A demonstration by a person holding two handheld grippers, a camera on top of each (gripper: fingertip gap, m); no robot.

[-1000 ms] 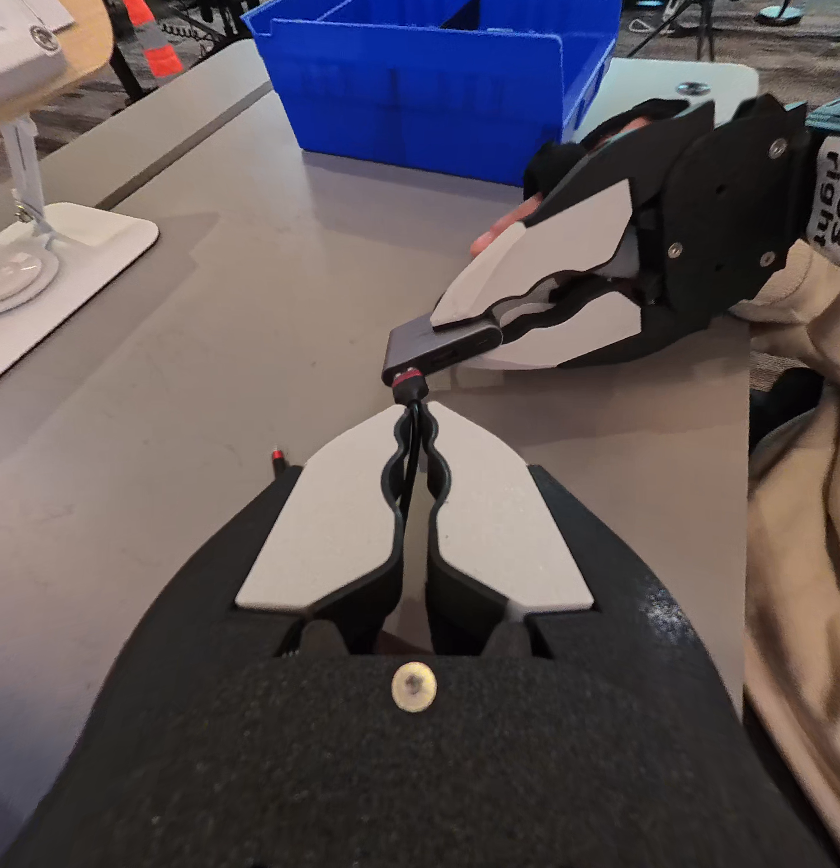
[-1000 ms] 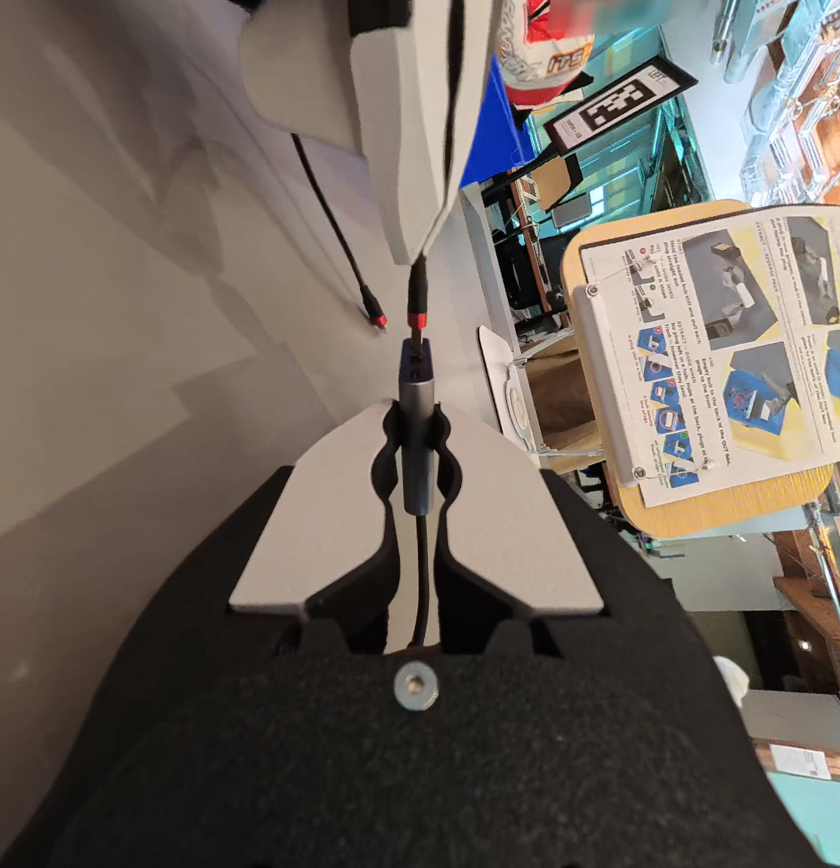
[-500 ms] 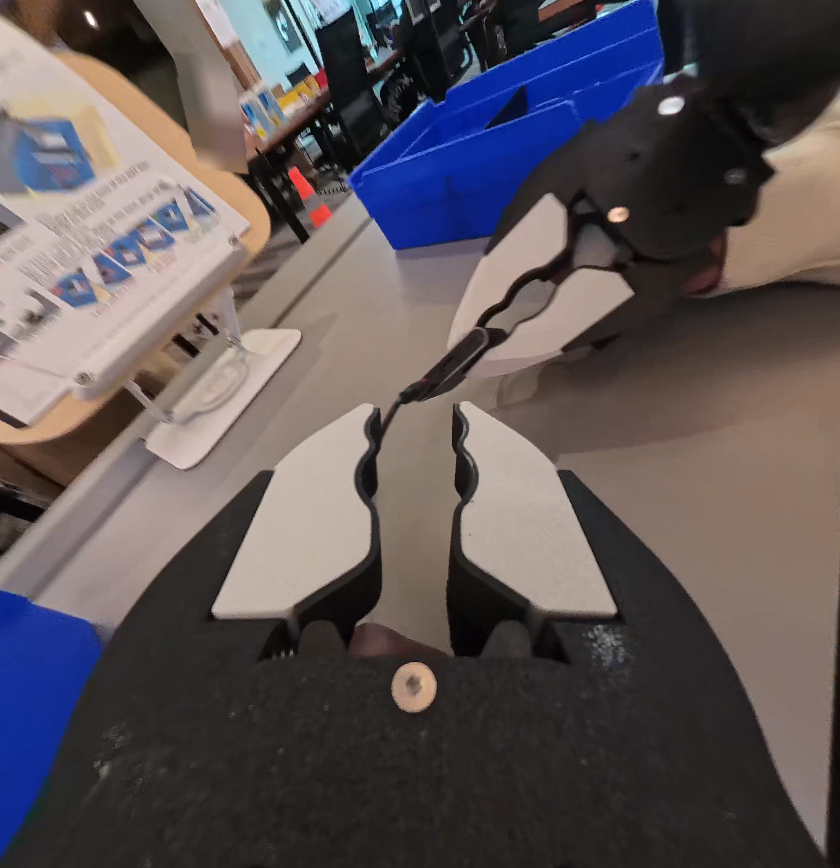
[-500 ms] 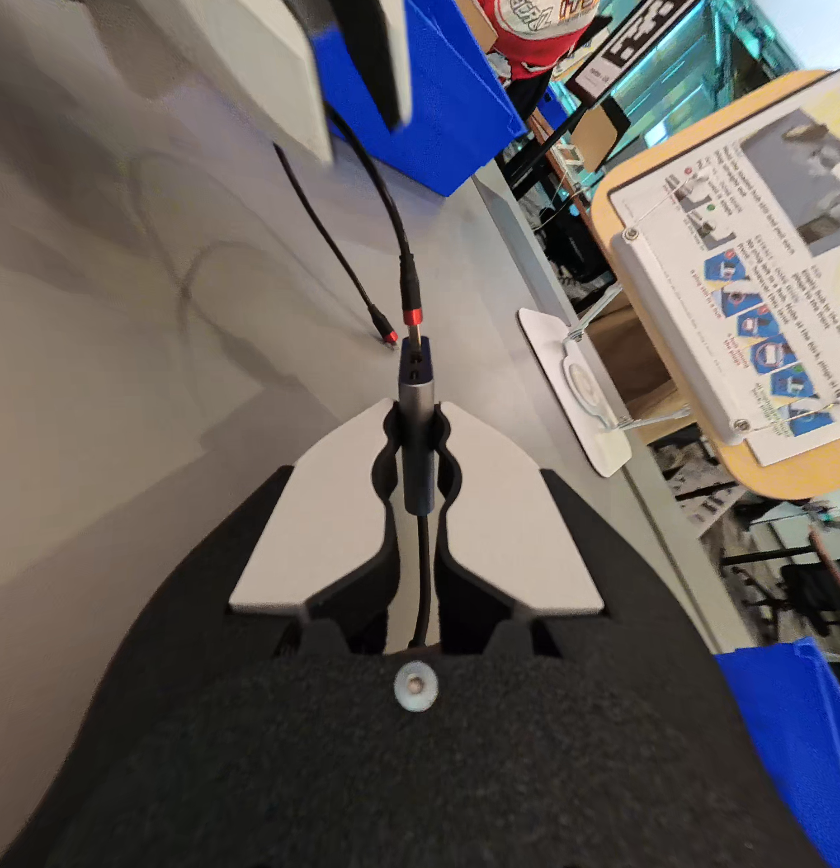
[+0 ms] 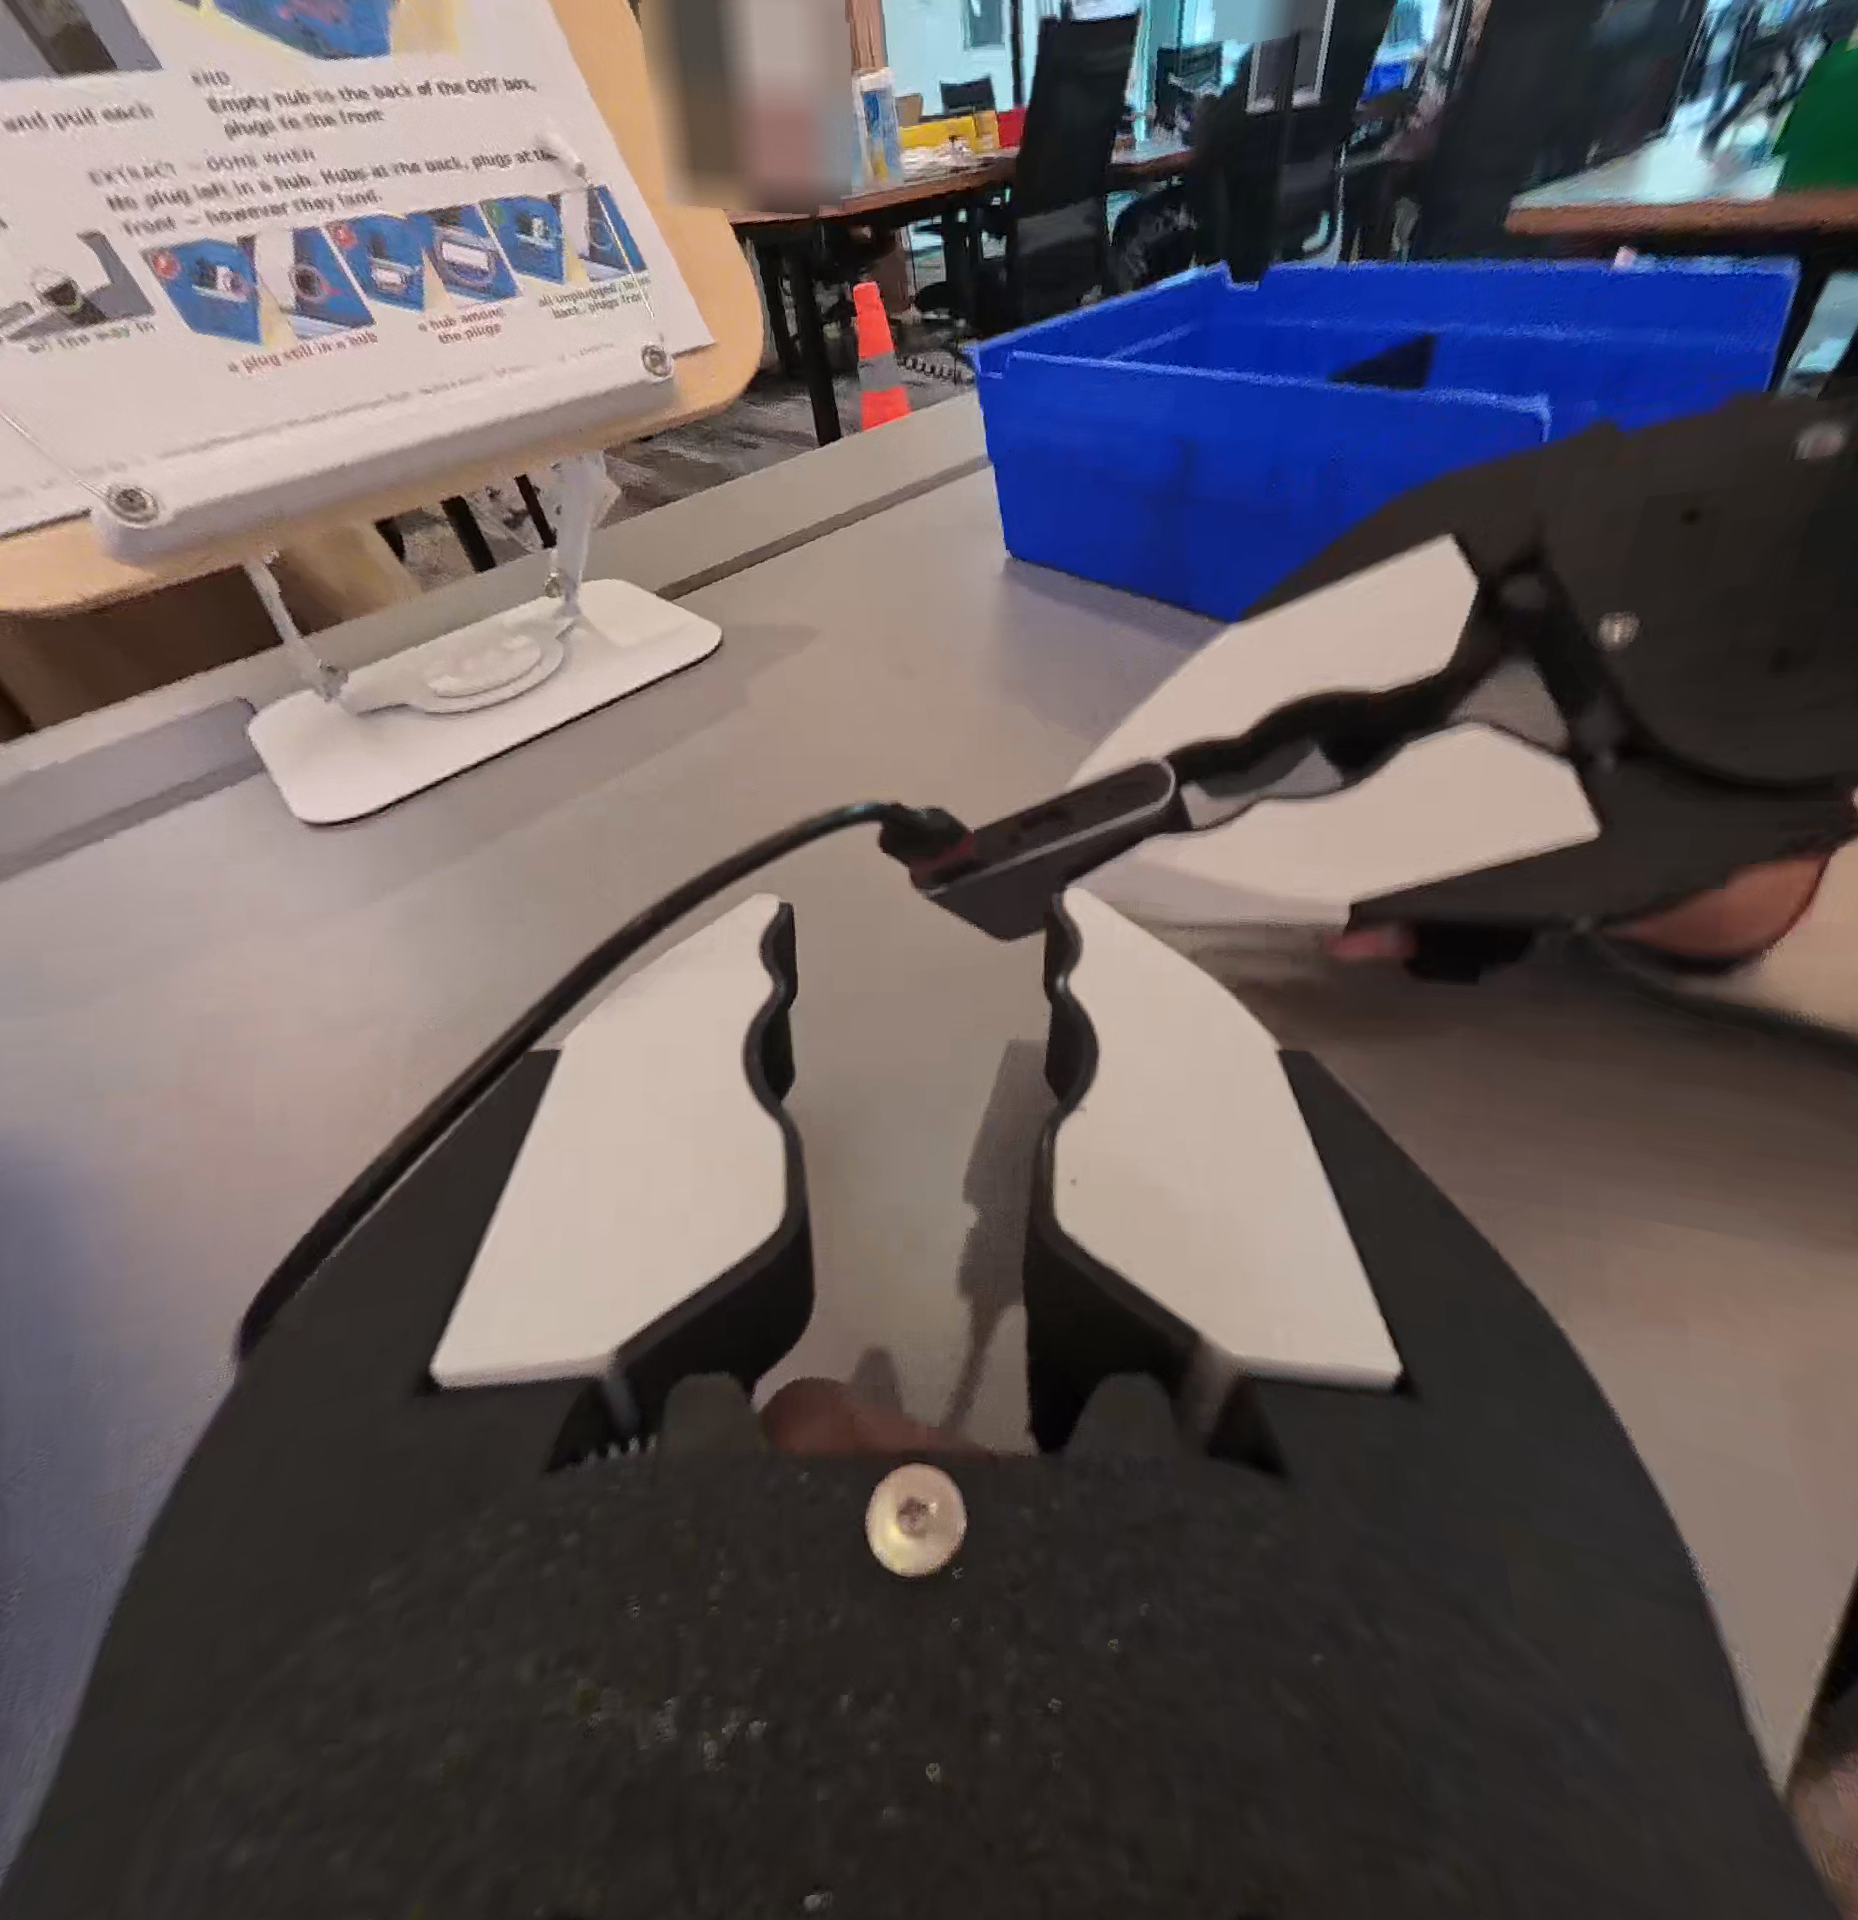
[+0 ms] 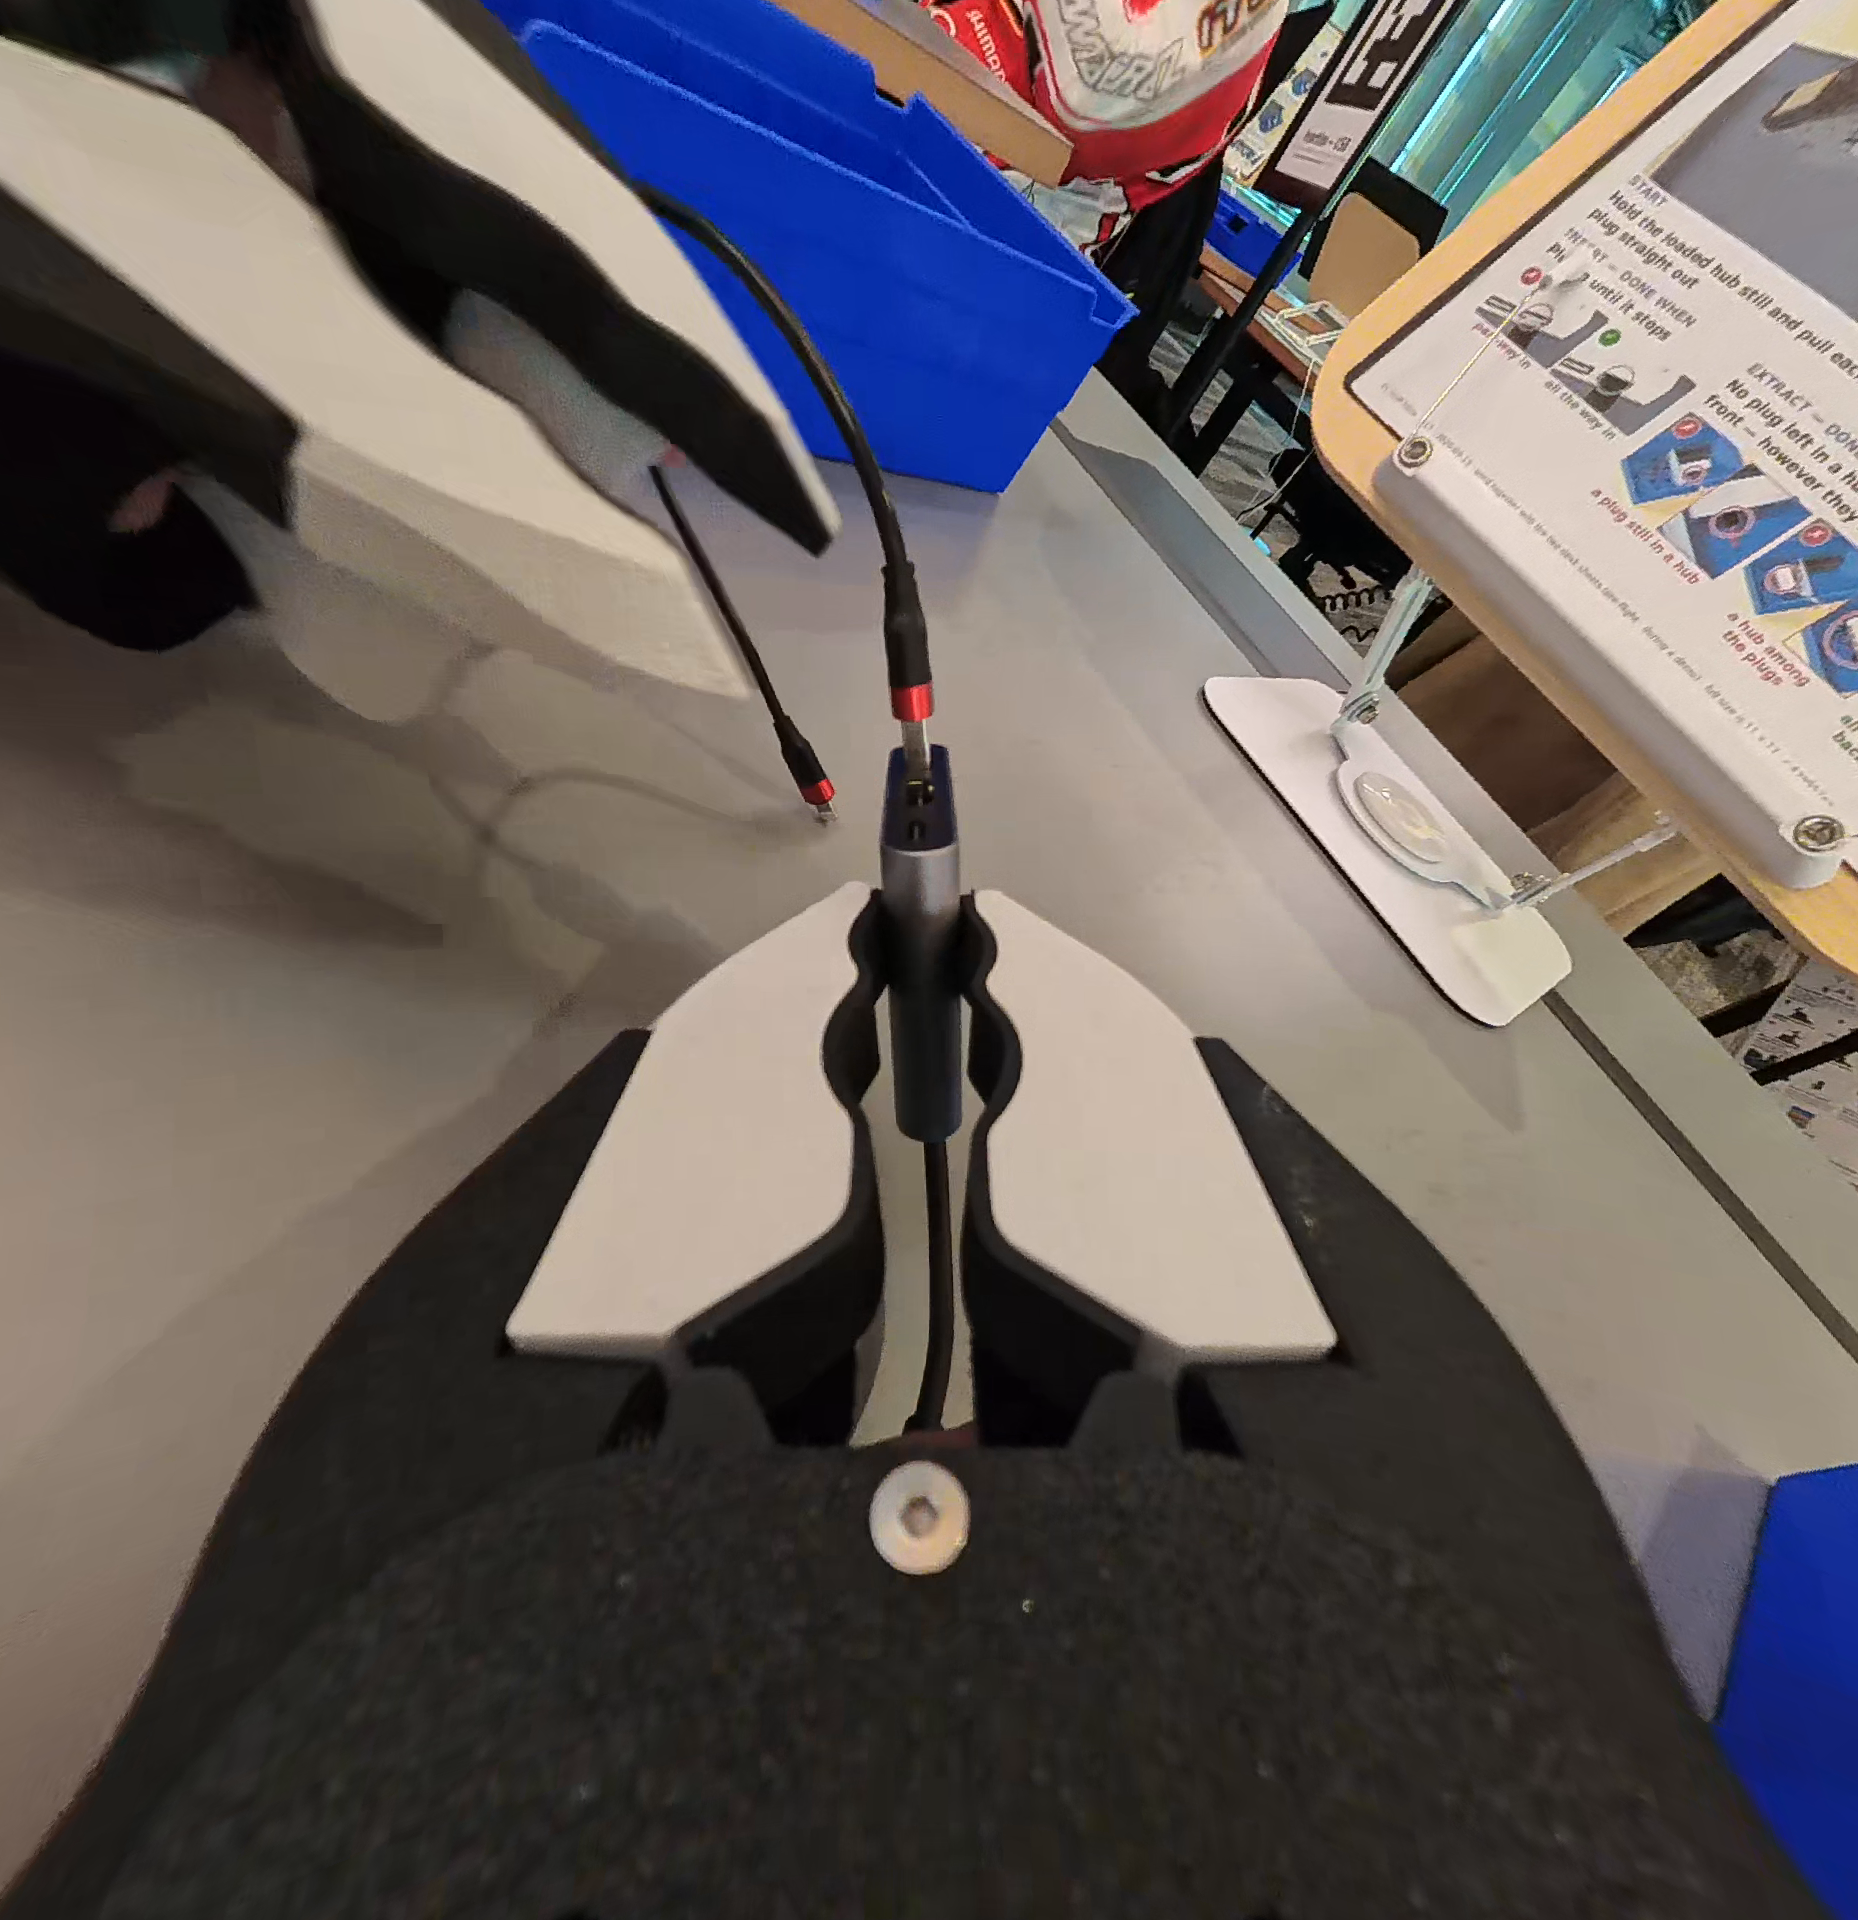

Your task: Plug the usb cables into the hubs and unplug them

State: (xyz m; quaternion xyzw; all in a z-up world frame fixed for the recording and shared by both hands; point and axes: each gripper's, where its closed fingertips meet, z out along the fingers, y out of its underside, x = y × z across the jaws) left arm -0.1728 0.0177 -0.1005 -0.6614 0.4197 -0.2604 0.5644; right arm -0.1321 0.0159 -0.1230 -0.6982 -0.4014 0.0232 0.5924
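1. Fingers of your left gripper [image 5: 920, 920] stand well apart with nothing between them; only the grey table [image 5: 281, 987] shows through the gap.
2. Your right gripper [image 6: 920, 904] is closed on the dark grey hub [image 6: 920, 914], which is pinched edge-on in the notches of the pads and pokes out past the fingertips.
3. The hub's own black lead [image 6: 935, 1278] runs back between the right fingers toward the gripper body.
4. One usb cable [image 6: 863, 416] is plugged into the front end of the hub by a red-ringed connector [image 6: 912, 701]; a strip of bare metal shows between the ring and the port, and whether it is fully seated you cannot tell.
5. In the left wrist view that cable [image 5: 592, 997] arcs away from the hub [image 5: 1050, 842] and passes down along the outer side of your left gripper, untouched by its fingers.
6. The cable's far end, also red-ringed [image 6: 816, 795], hangs just above or on the table beside the hub; contact is unclear.
7. A blue bin [image 5: 1320, 436] sits on the table behind the right gripper [image 5: 1133, 810], and a white stand with an instruction sheet [image 5: 312, 260] is at the table's edge.
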